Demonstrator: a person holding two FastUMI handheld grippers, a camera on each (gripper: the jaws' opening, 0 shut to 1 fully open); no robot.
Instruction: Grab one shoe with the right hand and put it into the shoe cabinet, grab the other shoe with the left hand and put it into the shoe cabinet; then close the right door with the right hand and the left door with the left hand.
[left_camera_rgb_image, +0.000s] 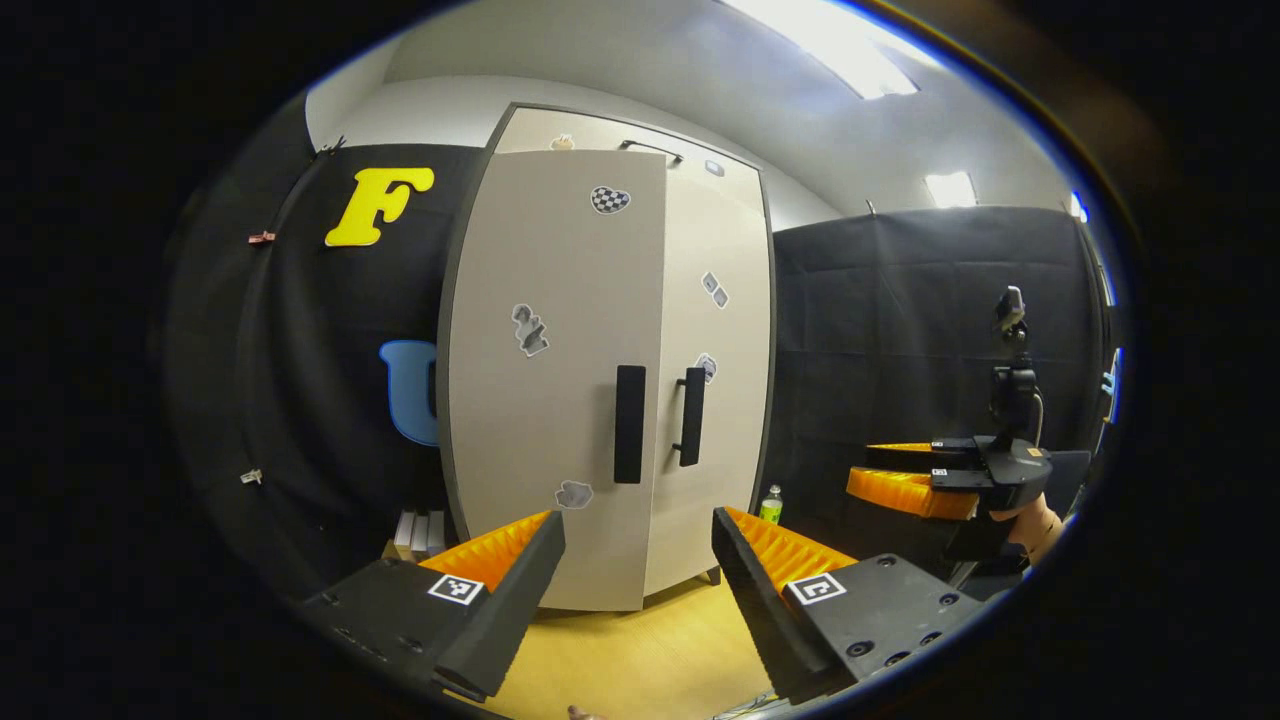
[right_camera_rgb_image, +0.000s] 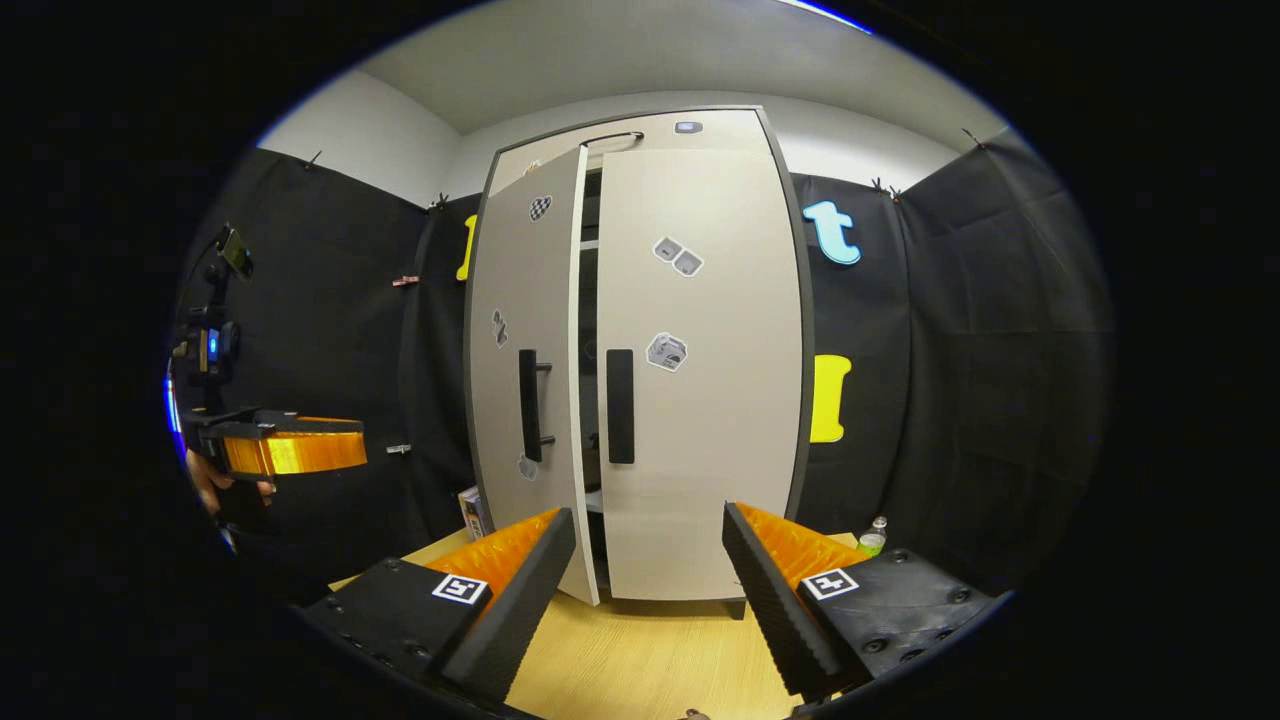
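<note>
The beige shoe cabinet (left_camera_rgb_image: 600, 350) stands straight ahead on the wooden floor. Its left door (right_camera_rgb_image: 520, 330) is ajar, with a dark gap (right_camera_rgb_image: 590, 330) showing shelves behind it. Its right door (right_camera_rgb_image: 700, 400) lies flat and shut. Each door has a black vertical handle (right_camera_rgb_image: 527, 405) (right_camera_rgb_image: 620, 405). My left gripper (left_camera_rgb_image: 637, 520) is open and empty, a short way in front of the left door's lower part. My right gripper (right_camera_rgb_image: 648, 512) is open and empty too, facing the doors' meeting edge. The right gripper (left_camera_rgb_image: 900, 475) hangs off to the right in the left gripper view, held by a hand.
A small green bottle (left_camera_rgb_image: 770, 503) stands on the floor right of the cabinet. White boxes (left_camera_rgb_image: 418, 532) lean by its left side. Black cloth walls close in on both sides. The light wooden floor (right_camera_rgb_image: 640, 650) stretches between me and the cabinet.
</note>
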